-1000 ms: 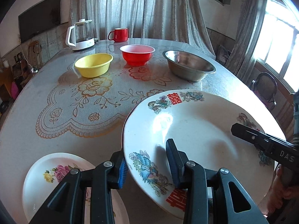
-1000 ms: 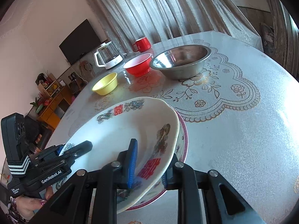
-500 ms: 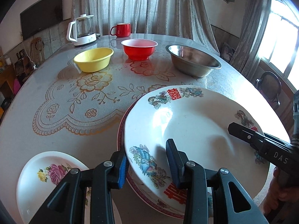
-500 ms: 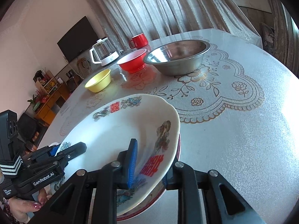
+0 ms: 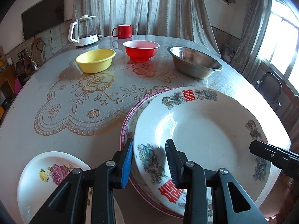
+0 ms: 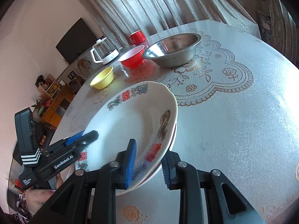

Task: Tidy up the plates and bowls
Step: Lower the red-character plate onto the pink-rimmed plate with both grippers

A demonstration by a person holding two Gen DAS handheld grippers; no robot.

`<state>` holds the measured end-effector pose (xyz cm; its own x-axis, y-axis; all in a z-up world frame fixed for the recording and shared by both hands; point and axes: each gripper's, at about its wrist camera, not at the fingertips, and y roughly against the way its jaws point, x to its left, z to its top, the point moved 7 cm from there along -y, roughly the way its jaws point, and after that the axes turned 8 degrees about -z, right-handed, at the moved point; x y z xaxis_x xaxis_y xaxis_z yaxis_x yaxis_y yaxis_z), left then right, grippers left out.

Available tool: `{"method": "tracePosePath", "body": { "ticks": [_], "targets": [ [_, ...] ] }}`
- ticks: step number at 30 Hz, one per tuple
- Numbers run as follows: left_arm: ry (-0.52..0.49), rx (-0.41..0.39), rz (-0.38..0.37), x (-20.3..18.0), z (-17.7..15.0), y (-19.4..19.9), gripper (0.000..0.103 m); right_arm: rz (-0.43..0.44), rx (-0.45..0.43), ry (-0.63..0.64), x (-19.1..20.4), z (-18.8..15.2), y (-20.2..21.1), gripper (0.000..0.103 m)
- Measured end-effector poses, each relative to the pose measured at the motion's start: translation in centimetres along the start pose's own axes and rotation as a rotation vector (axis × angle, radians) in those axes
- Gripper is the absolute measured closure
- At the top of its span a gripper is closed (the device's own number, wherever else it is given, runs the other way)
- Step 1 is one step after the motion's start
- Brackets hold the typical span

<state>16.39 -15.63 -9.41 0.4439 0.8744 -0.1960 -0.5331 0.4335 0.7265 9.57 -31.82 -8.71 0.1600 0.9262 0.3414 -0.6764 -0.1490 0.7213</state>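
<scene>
The left tool (image 6: 82, 137) reads "GenRobot.AI". The white plate (image 5: 205, 130) bears red double-happiness characters and lies nearly flat on a pink-rimmed plate (image 5: 130, 112) at the surface's (image 5: 46, 140) near edge. Three plates and three bowls show. The left tool pinches the white plate's rim; the right tool (image 6: 147, 165) straddles both rims, its jaws opening.
</scene>
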Motion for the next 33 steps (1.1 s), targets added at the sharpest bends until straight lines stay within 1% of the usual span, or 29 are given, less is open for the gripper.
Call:
{"method": "tracePosePath", "body": {
  "ticks": [1, 3, 8, 11, 15, 19, 22, 24, 26, 28, 29, 31, 32, 33],
  "targets": [
    [0.003, 0.000, -0.002, 0.0, 0.0, 0.1, 0.067, -0.003, 0.001, 0.008, 0.1, -0.1, 0.1, 0.077],
    [0.005, -0.002, -0.004, 0.1, 0.1, 0.3, 0.067, -0.032, -0.003, 0.040, 0.3, -0.2, 0.2, 0.083],
    [0.002, 0.000, 0.004, 0.0, 0.2, 1.0, 0.067, -0.068, 0.001, 0.049, 0.1, 0.3, -0.5, 0.084],
    [-0.012, -0.010, 0.025, 0.0, 0.2, 1.5, 0.067, -0.083, 0.012, 0.058, 0.2, 0.4, -0.9, 0.084],
    [-0.022, -0.012, 0.032, 0.0, 0.1, 1.8, 0.067, -0.106, 0.039, 0.106, 0.9, 0.1, -0.9, 0.078],
    [-0.008, 0.003, 0.034, 0.6, -0.3, 1.5, 0.067, -0.114, 0.058, 0.090, 0.7, -0.2, -0.1, 0.078],
    [0.008, 0.004, 0.018, 0.9, -0.5, 1.5, 0.066, -0.121, 0.068, 0.077, 0.1, -0.7, 0.5, 0.078],
    [0.014, 0.004, 0.012, 0.9, -0.5, 1.5, 0.066, -0.125, 0.052, 0.095, 0.0, -0.8, 0.9, 0.078],
    [0.009, 0.001, 0.012, 0.8, -0.4, 1.6, 0.066, -0.150, 0.034, 0.123, 0.5, -0.6, 1.3, 0.078],
    [0.010, -0.004, 0.006, 0.7, -0.4, 1.8, 0.066, -0.170, -0.006, 0.193, 1.6, -0.4, 1.5, 0.081],
    [0.007, -0.003, 0.004, 0.7, -0.4, 1.8, 0.066, -0.166, -0.010, 0.218, 2.2, -0.3, 1.4, 0.081],
    [0.008, 0.002, -0.005, 0.7, -0.4, 1.9, 0.066, -0.193, -0.001, 0.232, 2.9, -0.3, 0.5, 0.083],
    [0.012, 0.000, -0.015, 0.7, -0.4, 2.0, 0.064, -0.193, 0.001, 0.237, 3.1, -0.2, 0.1, 0.083],
    [0.011, -0.001, -0.019, 0.7, -0.5, 2.2, 0.060, -0.187, 0.007, 0.233, 3.1, -0.3, -0.4, 0.083]
  ]
}}
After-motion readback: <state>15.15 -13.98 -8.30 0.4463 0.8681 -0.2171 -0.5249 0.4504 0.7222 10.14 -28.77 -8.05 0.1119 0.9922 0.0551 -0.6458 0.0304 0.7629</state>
